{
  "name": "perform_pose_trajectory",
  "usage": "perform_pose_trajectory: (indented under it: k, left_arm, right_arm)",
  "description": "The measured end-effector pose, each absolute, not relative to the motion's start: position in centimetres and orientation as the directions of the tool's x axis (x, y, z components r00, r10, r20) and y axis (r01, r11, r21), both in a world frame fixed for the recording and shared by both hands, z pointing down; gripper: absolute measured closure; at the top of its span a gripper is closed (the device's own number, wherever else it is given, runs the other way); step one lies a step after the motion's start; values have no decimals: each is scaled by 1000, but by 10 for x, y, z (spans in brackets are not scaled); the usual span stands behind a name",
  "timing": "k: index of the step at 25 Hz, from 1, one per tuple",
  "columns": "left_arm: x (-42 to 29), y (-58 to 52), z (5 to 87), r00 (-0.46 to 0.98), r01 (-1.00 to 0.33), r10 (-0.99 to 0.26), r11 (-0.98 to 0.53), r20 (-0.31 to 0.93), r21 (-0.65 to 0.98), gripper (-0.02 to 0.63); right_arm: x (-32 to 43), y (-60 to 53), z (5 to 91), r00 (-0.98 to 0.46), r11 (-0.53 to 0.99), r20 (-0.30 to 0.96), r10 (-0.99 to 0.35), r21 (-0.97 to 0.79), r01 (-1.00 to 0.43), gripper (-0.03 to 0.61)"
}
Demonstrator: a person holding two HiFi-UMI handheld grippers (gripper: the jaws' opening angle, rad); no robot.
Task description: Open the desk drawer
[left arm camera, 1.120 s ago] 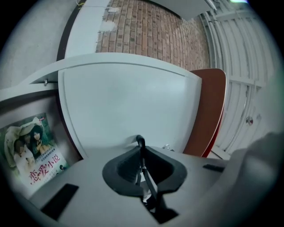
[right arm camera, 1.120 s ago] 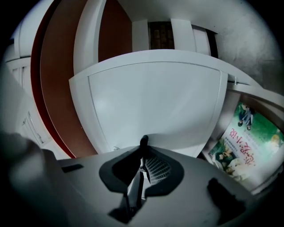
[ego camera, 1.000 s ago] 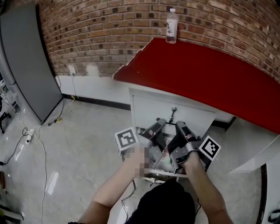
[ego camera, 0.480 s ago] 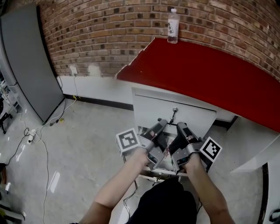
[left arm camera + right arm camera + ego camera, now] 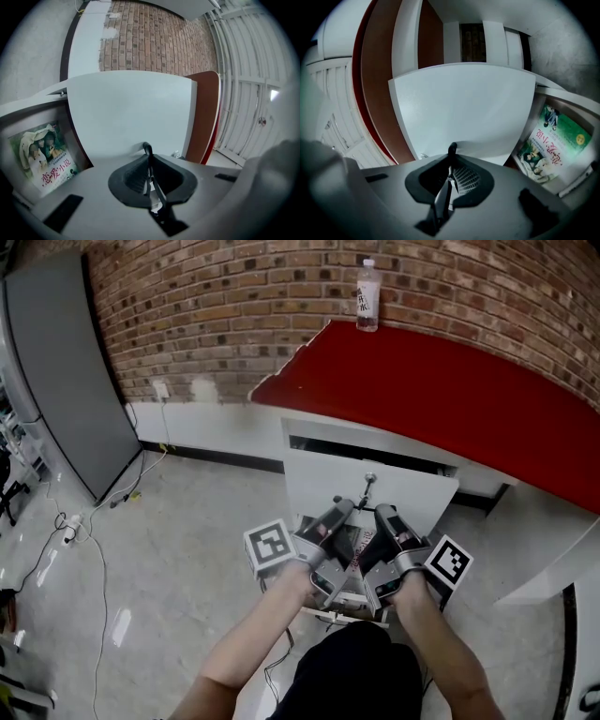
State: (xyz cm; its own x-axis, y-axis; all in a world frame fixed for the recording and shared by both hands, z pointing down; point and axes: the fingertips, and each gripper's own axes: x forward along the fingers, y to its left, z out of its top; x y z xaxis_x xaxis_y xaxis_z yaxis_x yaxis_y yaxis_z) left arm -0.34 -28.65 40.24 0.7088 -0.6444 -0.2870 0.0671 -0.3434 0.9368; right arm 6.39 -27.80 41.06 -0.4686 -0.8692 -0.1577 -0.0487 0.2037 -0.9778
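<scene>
The white desk drawer (image 5: 323, 479) stood pulled part-way out from under the red desk surface (image 5: 450, 399), with a dark gap (image 5: 366, 450) showing between its flat front and the desk's far frame. A small metal knob (image 5: 370, 480) stuck out of the front. The left hand-held gripper (image 5: 146, 149) and the right hand-held gripper (image 5: 452, 150) were side by side, close to that front, one on each side of the knob. Each had its jaws drawn together, with nothing visible between them. Below them, on the near side, lay a green-covered printed booklet (image 5: 349, 545) in a white compartment. A clear plastic water bottle (image 5: 367, 296) stood upright at the surface's far edge, against the brick wall (image 5: 234, 306).
</scene>
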Motion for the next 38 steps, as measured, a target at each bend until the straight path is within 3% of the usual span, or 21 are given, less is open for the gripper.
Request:
perform_pose_trajectory:
  k: [38]
  left_arm:
    - [-22,-189,424,725,35,-637,-345,-262,938,581]
  right_arm:
    - [39,-180,433,-533,207,-150,-832,-977,-47,545]
